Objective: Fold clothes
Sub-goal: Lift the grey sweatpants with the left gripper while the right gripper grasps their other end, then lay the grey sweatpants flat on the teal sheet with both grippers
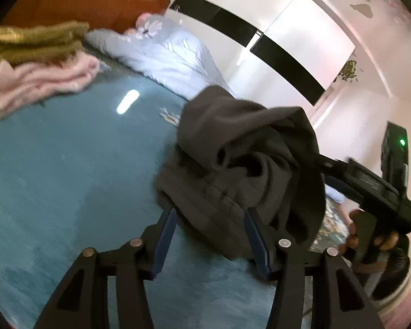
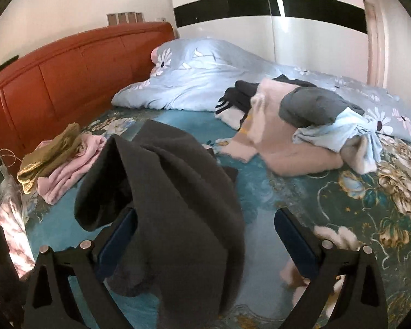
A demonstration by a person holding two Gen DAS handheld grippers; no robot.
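Note:
A dark grey garment [image 1: 241,159] hangs bunched above the teal bedsheet [image 1: 68,178]. My left gripper [image 1: 209,213] is open, its blue pads on either side of the garment's lower folds. In the right wrist view the same dark garment [image 2: 178,205] drapes over the left finger of my right gripper [image 2: 205,216], which is open. The right gripper's body also shows in the left wrist view [image 1: 370,189], under the cloth. A stack of folded clothes, olive [image 2: 52,153] on pink [image 2: 68,172], lies near the headboard.
A pile of unfolded clothes [image 2: 296,126] lies mid-bed before a light blue floral duvet [image 2: 205,76]. An orange-brown headboard [image 2: 54,74] stands at left, a white wardrobe with a black stripe [image 2: 260,13] behind. Small pale cloth pieces [image 2: 334,235] lie near the right finger.

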